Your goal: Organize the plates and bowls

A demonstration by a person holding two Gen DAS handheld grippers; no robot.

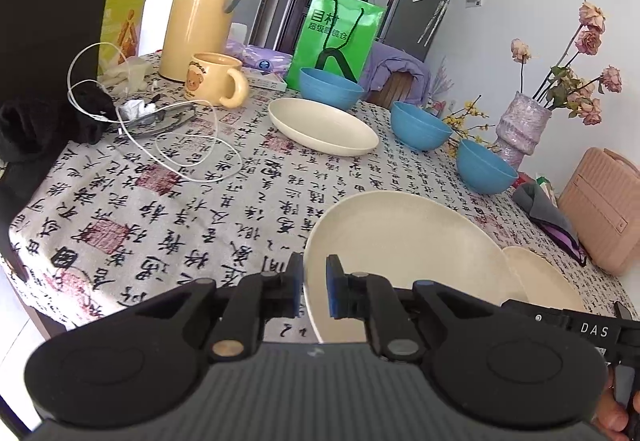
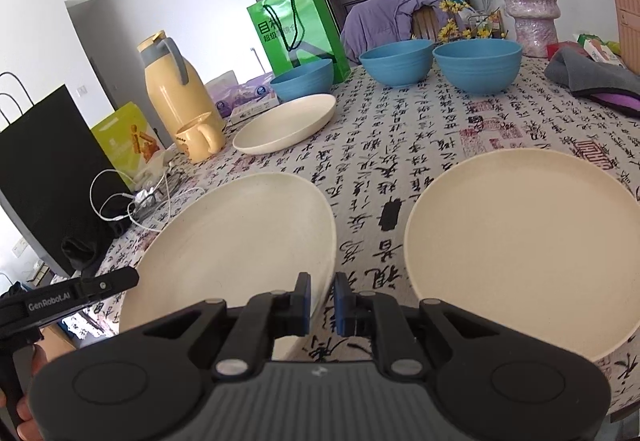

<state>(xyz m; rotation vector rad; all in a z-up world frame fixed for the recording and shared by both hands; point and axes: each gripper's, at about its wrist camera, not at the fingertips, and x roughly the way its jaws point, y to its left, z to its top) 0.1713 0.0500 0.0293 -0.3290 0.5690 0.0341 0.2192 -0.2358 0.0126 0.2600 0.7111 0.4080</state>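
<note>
A cream plate (image 1: 400, 261) (image 2: 240, 241) is held tilted just above the tablecloth by both grippers. My left gripper (image 1: 314, 289) is shut on its left rim, and my right gripper (image 2: 322, 301) is shut on its right rim. Each gripper shows at the edge of the other's view: the left gripper (image 2: 116, 281) and the right gripper (image 1: 516, 307). A second cream plate (image 2: 520, 241) (image 1: 548, 281) lies flat to the right. A third cream plate (image 1: 320, 125) (image 2: 288, 121) lies farther back. Beyond them stand three blue bowls (image 1: 330, 87) (image 1: 420, 125) (image 1: 486, 167).
The table (image 1: 180, 209) carries a yellow thermos (image 1: 200, 9), a bear mug (image 1: 214, 79), a green bag (image 1: 338, 37), a white cable (image 1: 192, 153), a vase of flowers (image 1: 520, 129), a grey cloth (image 2: 588, 81) and a pink case (image 1: 604, 209). A black bag (image 2: 48, 169) stands at the left.
</note>
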